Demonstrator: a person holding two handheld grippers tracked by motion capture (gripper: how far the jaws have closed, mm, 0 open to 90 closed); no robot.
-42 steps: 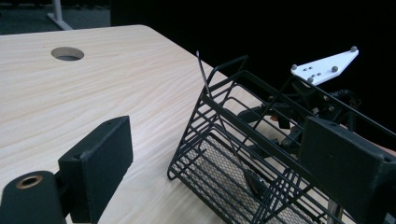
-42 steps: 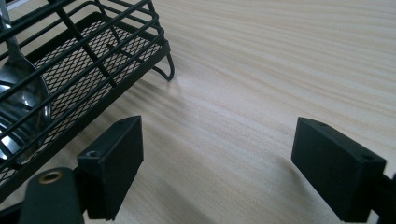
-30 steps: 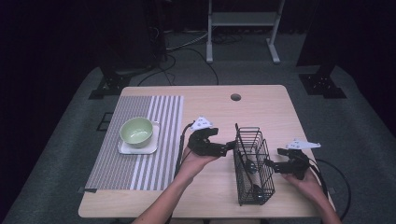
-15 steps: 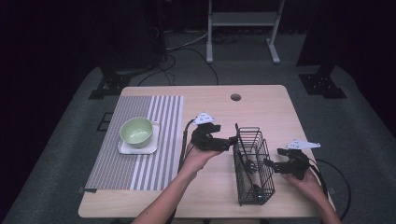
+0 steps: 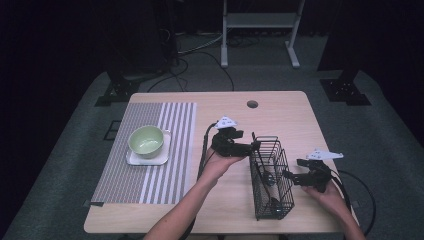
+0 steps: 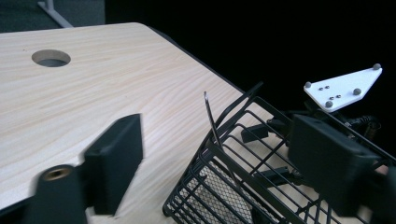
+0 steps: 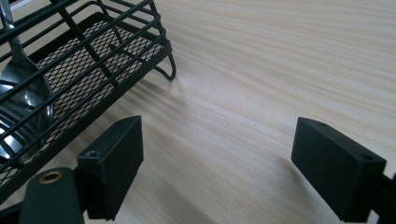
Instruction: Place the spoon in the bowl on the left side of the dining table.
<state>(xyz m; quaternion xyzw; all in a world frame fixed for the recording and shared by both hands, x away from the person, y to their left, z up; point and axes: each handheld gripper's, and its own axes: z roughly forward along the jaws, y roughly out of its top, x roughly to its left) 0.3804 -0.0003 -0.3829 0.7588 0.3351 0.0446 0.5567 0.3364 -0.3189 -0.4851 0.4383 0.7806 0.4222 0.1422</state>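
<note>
A black wire basket (image 5: 272,200) stands on the wooden table at the right of centre, with a metal spoon (image 7: 25,105) lying inside on its mesh floor. My left gripper (image 5: 252,147) is open at the basket's far left corner. In the left gripper view that corner (image 6: 233,154) and a thin upright utensil handle (image 6: 211,116) stand between the spread jaws of my left gripper (image 6: 222,135). My right gripper (image 5: 289,175) hovers low beside the basket's right wall, open, and my right gripper (image 7: 224,140) has only bare tabletop between its jaws.
A green bowl (image 5: 146,139) sits on a white square plate (image 5: 134,159) on a striped placemat (image 5: 150,180) at the table's left. A round cable hole (image 5: 252,104) lies near the far edge. Cables trail from both grippers.
My left gripper has moved right and slightly away, up to the basket's far corner. The right gripper and the basket have barely moved.
</note>
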